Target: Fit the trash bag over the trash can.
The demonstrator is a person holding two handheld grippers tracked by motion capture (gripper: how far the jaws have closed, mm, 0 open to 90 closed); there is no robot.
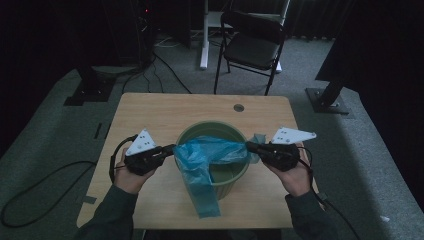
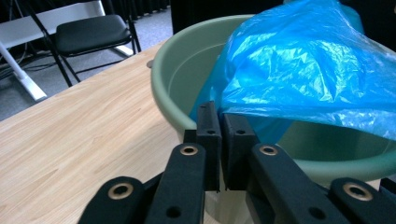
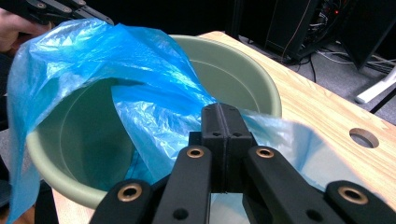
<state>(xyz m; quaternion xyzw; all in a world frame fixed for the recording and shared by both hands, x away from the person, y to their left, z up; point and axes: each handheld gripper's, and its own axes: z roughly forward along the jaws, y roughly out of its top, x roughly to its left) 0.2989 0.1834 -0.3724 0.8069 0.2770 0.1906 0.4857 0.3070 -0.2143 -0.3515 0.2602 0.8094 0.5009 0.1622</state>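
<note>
A pale green bucket (image 1: pixel 199 131) stands in the middle of the wooden table (image 1: pixel 150 115). A blue plastic bag (image 1: pixel 206 156) is stretched across its mouth, and a long tail hangs down the near wall onto the table. My left gripper (image 1: pixel 172 148) is at the bucket's left rim, shut on the bag's left edge (image 2: pixel 219 109). My right gripper (image 1: pixel 248 145) is at the right rim, shut on the bag's right edge (image 3: pixel 261 130). In the right gripper view the bag (image 3: pixel 93 60) arches over the bucket (image 3: pixel 233 65) toward the left gripper (image 3: pixel 100 19).
A round cable hole (image 1: pixel 239 107) sits in the table behind the bucket. Beyond the table's far edge stands a black folding chair (image 1: pixel 252 42), next to a white stand (image 1: pixel 204 35). Cables trail over the grey carpet at the left (image 1: pixel 45 175).
</note>
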